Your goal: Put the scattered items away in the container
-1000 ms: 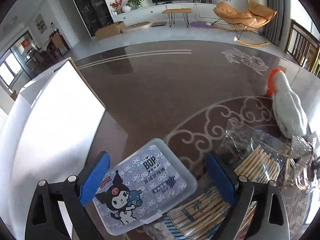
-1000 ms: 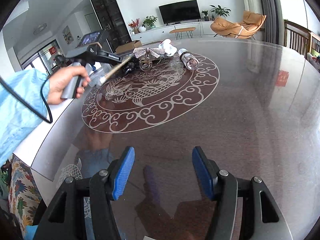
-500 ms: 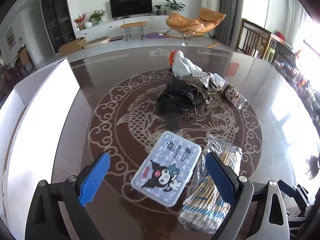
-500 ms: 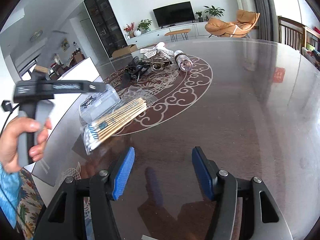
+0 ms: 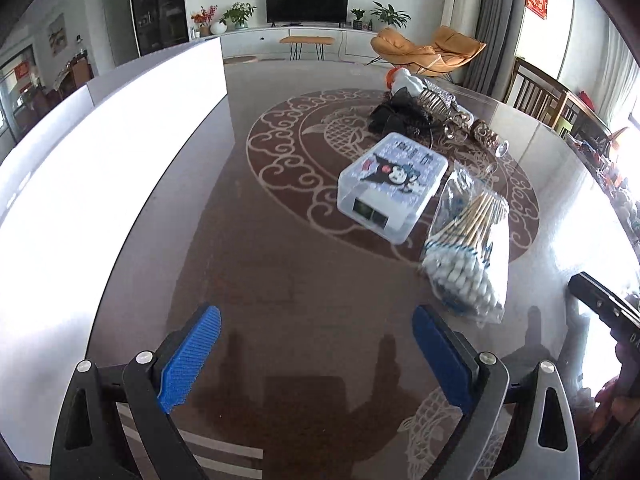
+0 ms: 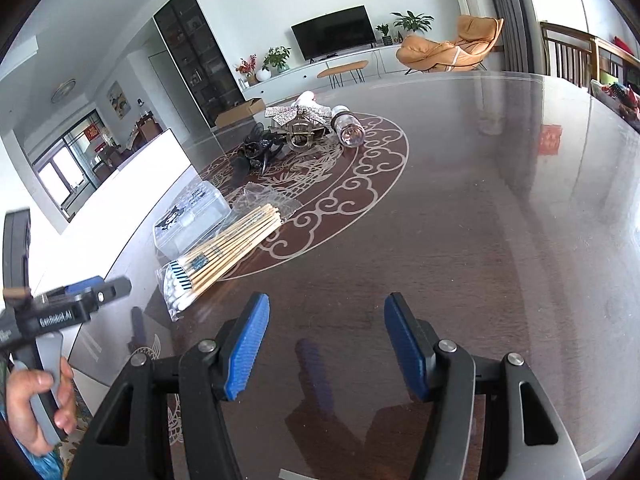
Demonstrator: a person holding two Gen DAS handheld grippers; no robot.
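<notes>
On the counter (image 5: 280, 272), dark glossy top with a pale fish-and-scroll medallion, my left claw (image 5: 316, 356) is spread wide, nothing between the blue pads, only bare counter under it. Right claw (image 6: 322, 344) is also wide and empty, over bare counter.

Left wrist view: clear plastic box with cartoon lid (image 5: 394, 184) sits at about 1 o'clock from the left claw, well apart from it. Bag of cotton swabs (image 5: 468, 244) lies just beside the box at its 4 o'clock, swab heads toward me. Further out at 1 o'clock: a black tangle (image 5: 396, 116), a white toy with orange top (image 5: 404, 82), metallic clips (image 5: 440, 100), all bunched together. Big white container (image 5: 100, 168) runs along the counter edge from 9 to 11 o'clock.

Right wrist view: box and swab bag at 10 o'clock, a clear bottle lying on its side (image 6: 348, 126) at 12 o'clock by the clutter. My left hand (image 6: 36, 404) on the left claw's grip shows at 8 o'clock.
</notes>
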